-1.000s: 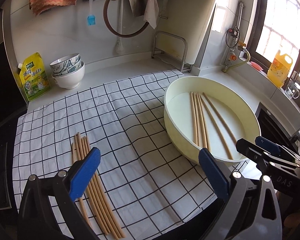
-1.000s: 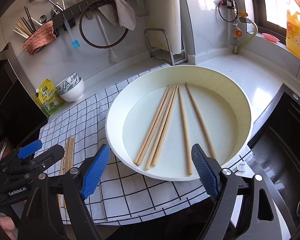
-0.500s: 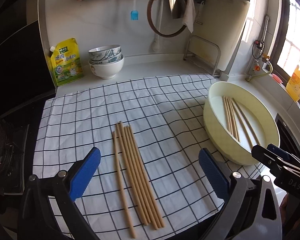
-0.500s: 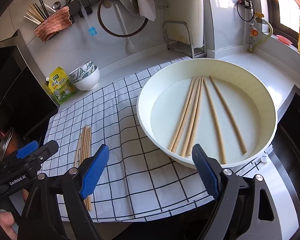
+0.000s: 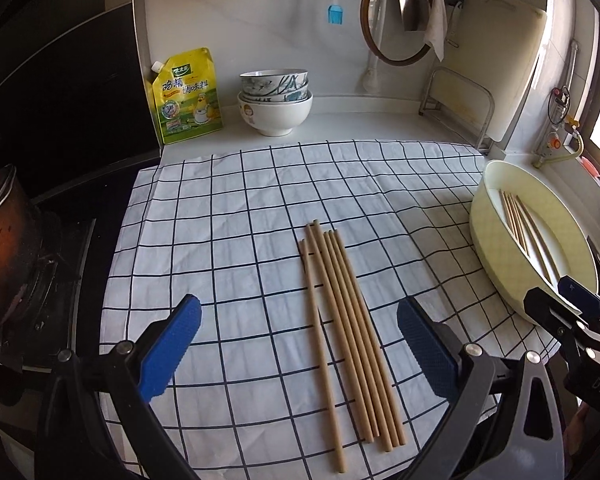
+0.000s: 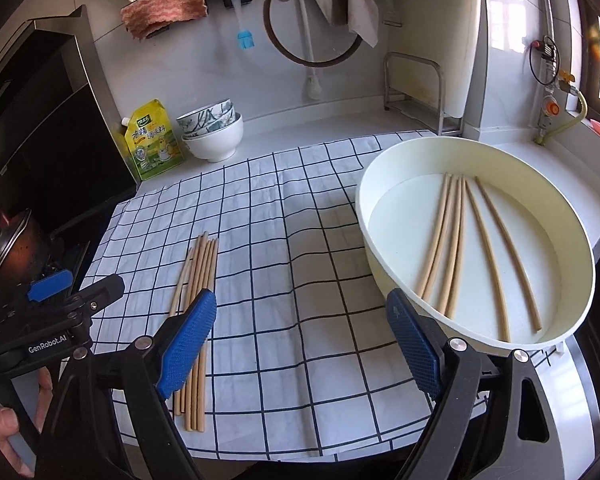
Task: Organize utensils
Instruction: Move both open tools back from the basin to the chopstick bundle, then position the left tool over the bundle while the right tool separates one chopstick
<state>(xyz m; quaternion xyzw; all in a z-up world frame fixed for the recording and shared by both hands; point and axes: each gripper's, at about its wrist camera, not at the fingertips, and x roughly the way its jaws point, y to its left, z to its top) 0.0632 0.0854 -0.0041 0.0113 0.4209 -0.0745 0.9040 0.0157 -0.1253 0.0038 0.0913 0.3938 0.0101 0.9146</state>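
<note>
Both grippers are held wide with nothing in them. The sorted chopsticks are laid on the checked cloth, long axis near-to-far, between the left gripper jaws. The rest are left in the basin, far right of the right gripper.

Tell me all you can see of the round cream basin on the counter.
The cream basin is a wide, shallow round tub with a low upright wall and flat bottom, apparently plastic, smooth and plain. It sits upright at the right end of the checked cloth, partly on it, near the dark sink edge. Five wooden chopsticks lie flat on its bottom, three bunched together and two spread apart to their right. Neither gripper touches it; the right gripper hangs open in front of its near rim.
</note>
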